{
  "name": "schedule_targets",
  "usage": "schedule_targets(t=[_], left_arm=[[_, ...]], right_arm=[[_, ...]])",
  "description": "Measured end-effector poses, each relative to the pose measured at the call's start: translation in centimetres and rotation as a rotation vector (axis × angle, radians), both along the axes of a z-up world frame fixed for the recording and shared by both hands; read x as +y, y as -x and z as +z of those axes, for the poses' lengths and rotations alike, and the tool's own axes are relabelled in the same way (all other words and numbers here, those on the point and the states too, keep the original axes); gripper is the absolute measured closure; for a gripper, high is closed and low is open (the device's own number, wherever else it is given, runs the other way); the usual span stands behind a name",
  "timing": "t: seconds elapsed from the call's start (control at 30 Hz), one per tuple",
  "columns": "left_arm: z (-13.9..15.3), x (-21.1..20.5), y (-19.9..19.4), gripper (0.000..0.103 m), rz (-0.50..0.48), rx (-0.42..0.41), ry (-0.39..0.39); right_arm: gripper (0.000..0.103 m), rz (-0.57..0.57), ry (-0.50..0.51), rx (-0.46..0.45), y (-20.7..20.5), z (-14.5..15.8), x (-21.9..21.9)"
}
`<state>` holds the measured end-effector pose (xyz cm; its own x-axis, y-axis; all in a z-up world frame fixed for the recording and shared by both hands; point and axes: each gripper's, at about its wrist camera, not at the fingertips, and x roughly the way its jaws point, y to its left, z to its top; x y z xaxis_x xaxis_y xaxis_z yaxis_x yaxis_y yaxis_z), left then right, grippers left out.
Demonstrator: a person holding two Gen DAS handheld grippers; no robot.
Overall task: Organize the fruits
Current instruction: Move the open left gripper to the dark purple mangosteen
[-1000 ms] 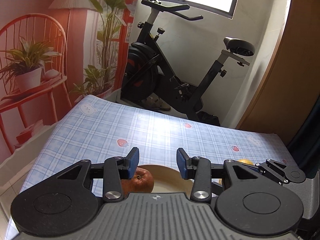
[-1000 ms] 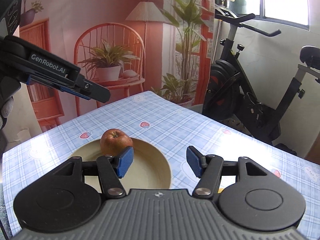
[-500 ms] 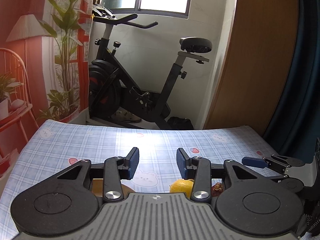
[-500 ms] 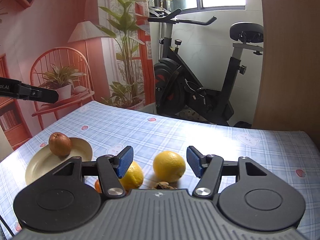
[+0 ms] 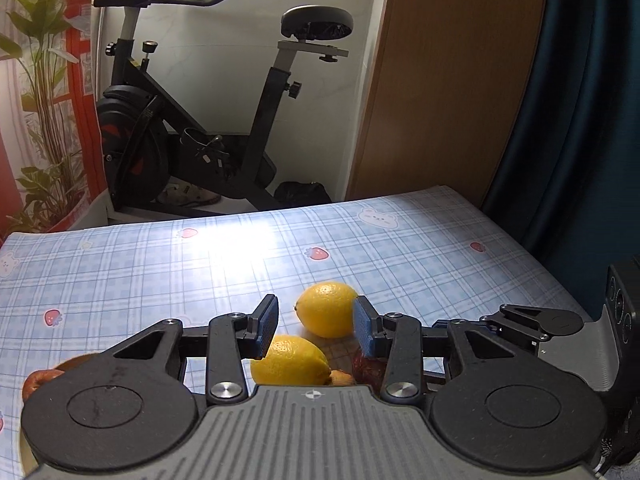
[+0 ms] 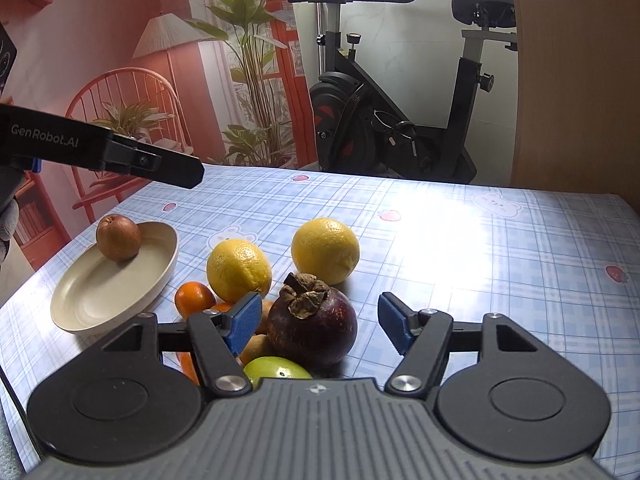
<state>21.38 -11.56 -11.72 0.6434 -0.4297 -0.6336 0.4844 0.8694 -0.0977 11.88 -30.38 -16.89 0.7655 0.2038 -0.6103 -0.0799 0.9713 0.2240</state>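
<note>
My right gripper point(image 6: 320, 324) hangs low over a fruit pile on the blue checked tablecloth point(image 6: 480, 260). Its jaws are opening, and a dark purple mangosteen point(image 6: 312, 320) sits between the pads without touching them. Behind it lie two lemons point(image 6: 239, 270) point(image 6: 325, 250), a small orange point(image 6: 194, 300) and a green fruit point(image 6: 276, 368). A brownish apple point(image 6: 119, 238) rests on the cream plate point(image 6: 100, 292) at the left. My left gripper point(image 5: 316, 330) is open and empty above the lemons point(image 5: 326, 310) point(image 5: 290, 360). One of its fingers point(image 6: 160, 164) reaches in above the plate.
An exercise bike point(image 5: 200, 128) stands just past the table's far edge, with a wooden panel point(image 5: 440, 80) and a dark curtain point(image 5: 580, 120) to its right. The cloth right of the fruit pile is bare and sunlit. Small tan fruits point(image 6: 256, 346) lie under the right gripper's left finger.
Both views swung right, away from the plate and onto the fruit pile. The right jaws widened and the mangosteen came between them. The left jaws kept their gap.
</note>
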Motion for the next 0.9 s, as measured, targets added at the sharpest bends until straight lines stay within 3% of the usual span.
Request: schedule_targets(t=[0.17,0.37,0.63,0.9], left_arm=[[-1.0,-0.3,-1.4,0.06,-0.007,0.076,0.046],[-1.7,-1.3,-1.8,0.06,-0.037,0.1,0.045],[-2.7,-1.9,-3.2,0.057,-0.043,0.16,0.085],[-3.2,-3.0,-3.8,0.051,-0.052,0.222,0.16]], right_arm=[[0.036,0.004,-0.027,0.037,-0.8,-0.9,-0.4],[0.036,0.022,-0.056,0.104,-2.0,-2.0,-0.3],[0.044,0.032,-0.031,0.064,-1.7,-1.6,-0.6],[0.044,0.041,0.006,0.063,-1.0,-1.8,-1.8]])
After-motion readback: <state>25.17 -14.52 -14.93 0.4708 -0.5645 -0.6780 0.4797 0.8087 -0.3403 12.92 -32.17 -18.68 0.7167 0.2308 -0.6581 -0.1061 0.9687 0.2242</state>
